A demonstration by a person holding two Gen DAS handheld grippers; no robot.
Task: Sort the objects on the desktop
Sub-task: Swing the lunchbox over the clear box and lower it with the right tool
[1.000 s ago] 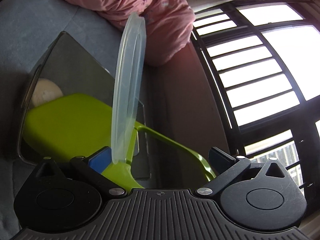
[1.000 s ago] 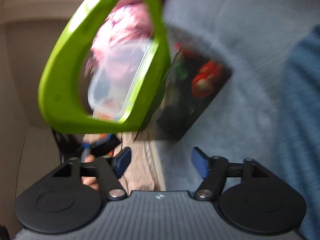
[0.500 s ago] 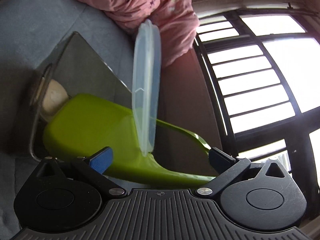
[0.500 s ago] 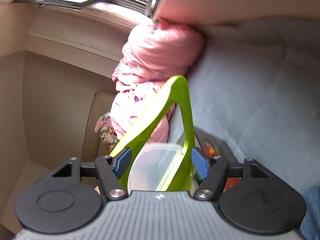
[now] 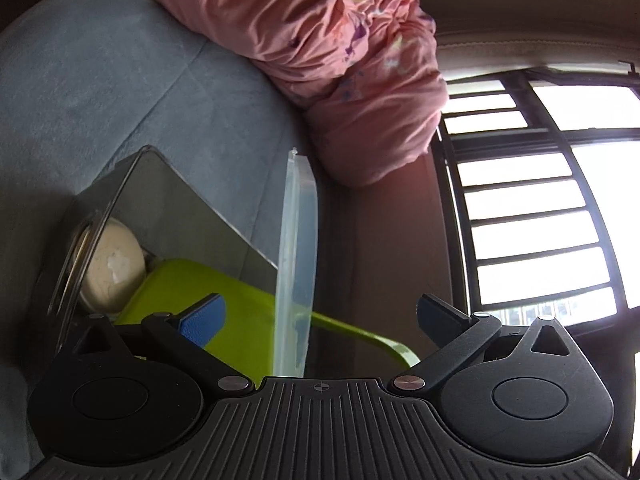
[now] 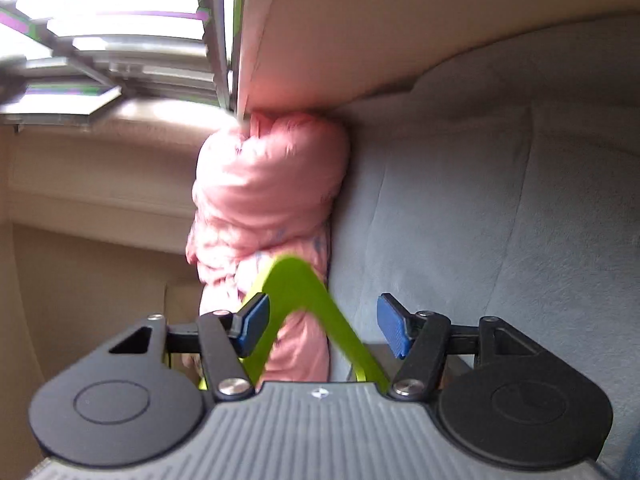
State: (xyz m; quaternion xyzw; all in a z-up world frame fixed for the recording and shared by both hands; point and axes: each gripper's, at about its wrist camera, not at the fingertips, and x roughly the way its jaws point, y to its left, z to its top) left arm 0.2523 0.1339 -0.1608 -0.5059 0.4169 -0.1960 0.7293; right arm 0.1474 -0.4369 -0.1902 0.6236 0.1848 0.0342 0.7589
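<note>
In the left wrist view a lime-green plastic object with a loop handle point(image 5: 224, 304) lies in an open metal tin point(image 5: 168, 196), beside a cream round piece point(image 5: 114, 266). A clear plastic lid point(image 5: 298, 260) stands on edge between the fingers of my left gripper point(image 5: 320, 316), which is open and grips nothing. In the right wrist view the green handle point(image 6: 296, 292) rises between the fingers of my right gripper point(image 6: 322, 326); the jaws stand open, and the left pad is close to the handle.
A bunched pink quilt point(image 5: 320, 48) lies on the grey-blue bedding point(image 5: 100, 80) behind the tin, also in the right wrist view point(image 6: 264, 200). A barred window point(image 5: 528, 208) fills the right side. A beige wall point(image 6: 80, 280) stands at the left.
My left gripper opened wider and the clear lid shifted toward the middle between its fingers. My right gripper swung up and closed in around the green handle, which sank low between the fingers.
</note>
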